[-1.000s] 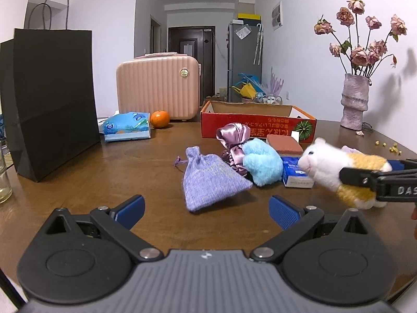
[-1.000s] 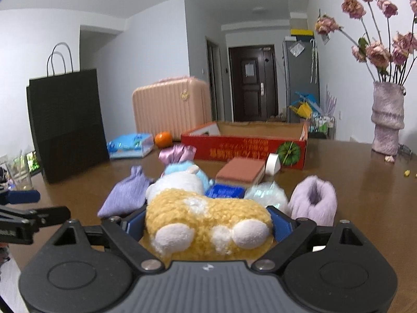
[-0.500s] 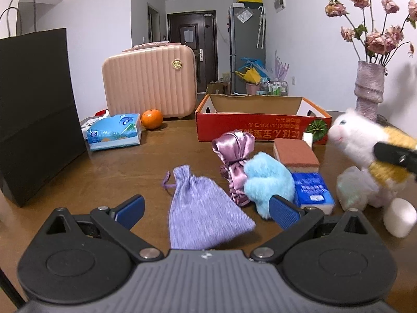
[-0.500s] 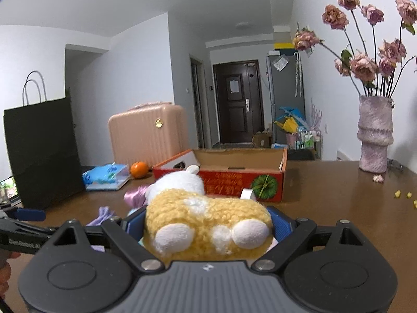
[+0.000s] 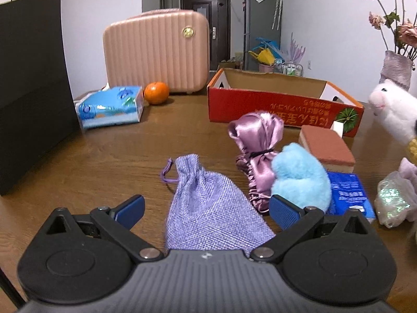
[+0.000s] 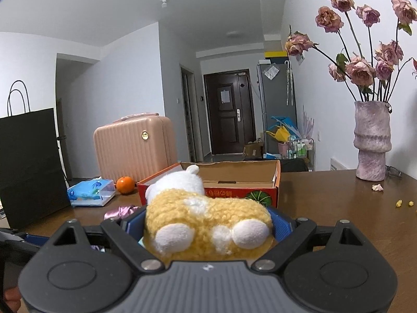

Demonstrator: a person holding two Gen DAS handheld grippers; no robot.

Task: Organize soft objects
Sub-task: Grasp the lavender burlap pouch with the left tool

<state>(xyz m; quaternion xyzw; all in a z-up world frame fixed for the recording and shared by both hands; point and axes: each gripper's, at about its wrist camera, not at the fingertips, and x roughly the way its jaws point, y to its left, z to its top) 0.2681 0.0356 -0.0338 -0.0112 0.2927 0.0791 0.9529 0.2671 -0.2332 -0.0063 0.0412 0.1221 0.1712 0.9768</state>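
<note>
Right hand-held gripper (image 6: 208, 224) clamped on yellow-white plush toy (image 6: 206, 219), raised before red cardboard box (image 6: 260, 190). Left hand-held gripper (image 5: 206, 208) spread apart over lavender drawstring pouch (image 5: 208, 208) on tabletop (image 5: 104, 161).

On the table (image 5: 104, 161), the pouch (image 5: 208, 203) lies before the box (image 5: 273, 104), suitcase (image 5: 156, 52) behind.

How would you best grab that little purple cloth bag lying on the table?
Probably across the purple cloth bag at its plump middle, coming straight ahead and downward. It lies flat, neck pointing away, between the open left gripper fingers, so the pads would close on its two long sides.
</note>
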